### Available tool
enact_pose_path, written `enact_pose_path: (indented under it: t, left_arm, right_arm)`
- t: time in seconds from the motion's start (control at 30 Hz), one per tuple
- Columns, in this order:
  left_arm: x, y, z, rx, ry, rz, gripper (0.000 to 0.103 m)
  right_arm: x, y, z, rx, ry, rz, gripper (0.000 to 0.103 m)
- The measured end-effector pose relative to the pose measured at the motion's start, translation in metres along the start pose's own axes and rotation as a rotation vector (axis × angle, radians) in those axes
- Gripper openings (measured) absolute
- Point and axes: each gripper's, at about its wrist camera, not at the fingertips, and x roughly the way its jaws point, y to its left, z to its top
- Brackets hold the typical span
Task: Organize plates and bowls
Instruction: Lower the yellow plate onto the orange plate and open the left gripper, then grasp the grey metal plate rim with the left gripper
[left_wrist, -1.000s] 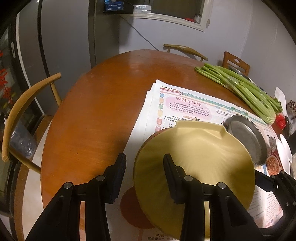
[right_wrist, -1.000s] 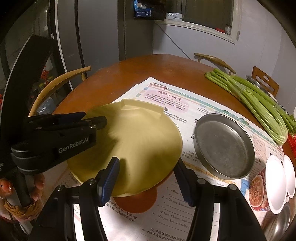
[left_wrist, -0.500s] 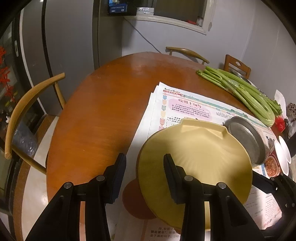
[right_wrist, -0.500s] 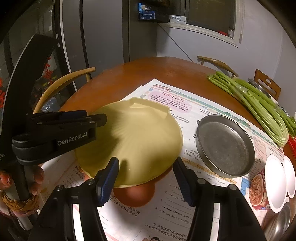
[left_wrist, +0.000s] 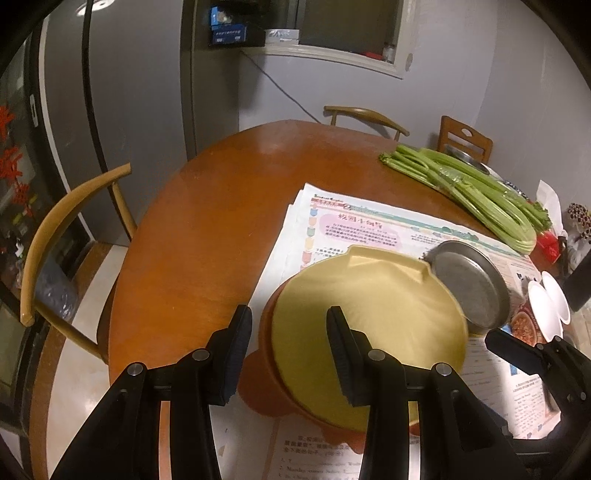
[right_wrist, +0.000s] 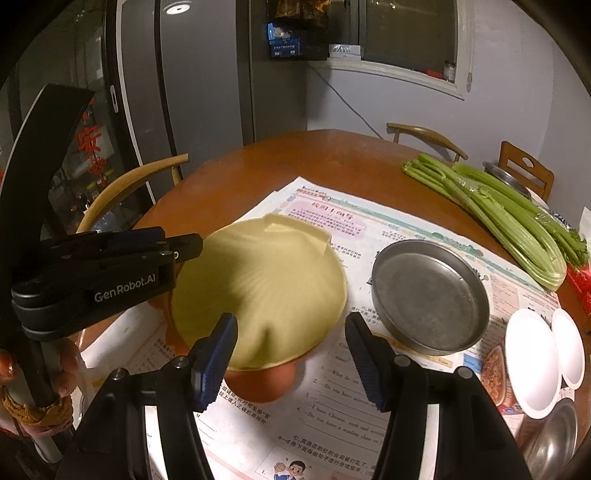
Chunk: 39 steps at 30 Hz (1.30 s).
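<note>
A yellow shell-shaped plate (left_wrist: 369, 314) (right_wrist: 258, 288) lies on an orange plate (left_wrist: 266, 354) (right_wrist: 258, 384), on newspaper. Its edges look blurred. My left gripper (left_wrist: 288, 350) hovers above its left rim, open: one finger is over the plate and the other outside it, and no pad presses on it. In the right wrist view the left gripper (right_wrist: 184, 245) ends beside the plate's left edge. My right gripper (right_wrist: 291, 350) is open above the plate's near rim, touching nothing. In the left wrist view it shows at the lower right (left_wrist: 517, 354). A round metal pan (right_wrist: 428, 299) (left_wrist: 465, 288) sits just right of the plates.
Newspaper (right_wrist: 369, 221) covers the right half of the round wooden table (left_wrist: 207, 221). Celery (right_wrist: 498, 214) lies at the back right. Two small white dishes (right_wrist: 532, 365) and a metal bowl (right_wrist: 554, 435) stand at the near right. Wooden chairs (left_wrist: 55, 236) ring the table. A hand (right_wrist: 62, 369) holds the left gripper.
Both grippers have risen and drawn back a little from the yellow plate, which looks smaller now. The orange plate's rim shows around it. The gap between each pair of jaws is the same.
</note>
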Motion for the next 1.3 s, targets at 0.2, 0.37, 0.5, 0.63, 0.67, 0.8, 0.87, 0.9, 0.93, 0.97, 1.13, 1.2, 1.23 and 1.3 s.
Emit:
enact_pose_path:
  t: [0.2, 0.37, 0.5, 0.63, 0.67, 0.8, 0.87, 0.9, 0.93, 0.97, 1.13, 1.2, 1.23, 1.3]
  left_arm:
    - [-0.019, -0.013, 0.005, 0.023, -0.028, -0.014, 0.043]
    - [-0.033, -0.028, 0.008, 0.046, -0.051, -0.026, 0.044]
    - [-0.042, -0.044, 0.011, 0.069, -0.059, -0.049, 0.046]
    - [-0.046, -0.060, 0.013, 0.096, -0.061, -0.065, 0.047]
    - [-0.046, -0.064, 0.013, 0.102, -0.061, -0.068, 0.047]
    - [-0.044, -0.083, 0.016, 0.136, -0.049, -0.082, 0.049]
    - [-0.040, -0.091, 0.017, 0.151, -0.041, -0.088, 0.049]
    - [-0.037, -0.096, 0.018, 0.159, -0.034, -0.097, 0.049]
    - [-0.033, -0.099, 0.018, 0.164, -0.026, -0.102, 0.050]
    - [-0.027, -0.102, 0.019, 0.169, -0.012, -0.106, 0.050]
    - [0.000, -0.121, 0.020, 0.210, 0.037, -0.087, 0.050]
    - [0.008, -0.127, 0.020, 0.221, 0.045, -0.082, 0.050]
    - [0.011, -0.130, 0.021, 0.224, 0.045, -0.083, 0.050]
    - [0.017, -0.134, 0.024, 0.229, 0.044, -0.080, 0.050]
  right_arm:
    - [-0.021, -0.008, 0.000, 0.018, -0.040, 0.004, 0.060]
    - [-0.040, -0.019, -0.002, 0.044, -0.073, 0.006, 0.060]
    - [-0.057, -0.030, -0.004, 0.072, -0.100, 0.005, 0.060]
    - [-0.071, -0.044, -0.008, 0.105, -0.121, 0.000, 0.060]
    - [-0.073, -0.046, -0.009, 0.112, -0.123, -0.001, 0.060]
    - [-0.079, -0.062, -0.015, 0.161, -0.129, -0.009, 0.060]
    - [-0.078, -0.070, -0.020, 0.189, -0.121, -0.012, 0.060]
    - [-0.076, -0.075, -0.022, 0.207, -0.112, -0.015, 0.060]
    - [-0.073, -0.081, -0.025, 0.227, -0.101, -0.019, 0.060]
    - [-0.070, -0.085, -0.027, 0.242, -0.092, -0.021, 0.060]
    - [-0.050, -0.110, -0.035, 0.333, -0.038, -0.018, 0.060]
    - [-0.044, -0.113, -0.038, 0.348, -0.028, -0.020, 0.060]
    - [-0.040, -0.114, -0.038, 0.359, -0.023, -0.019, 0.060]
    - [-0.033, -0.116, -0.039, 0.374, -0.016, -0.014, 0.060]
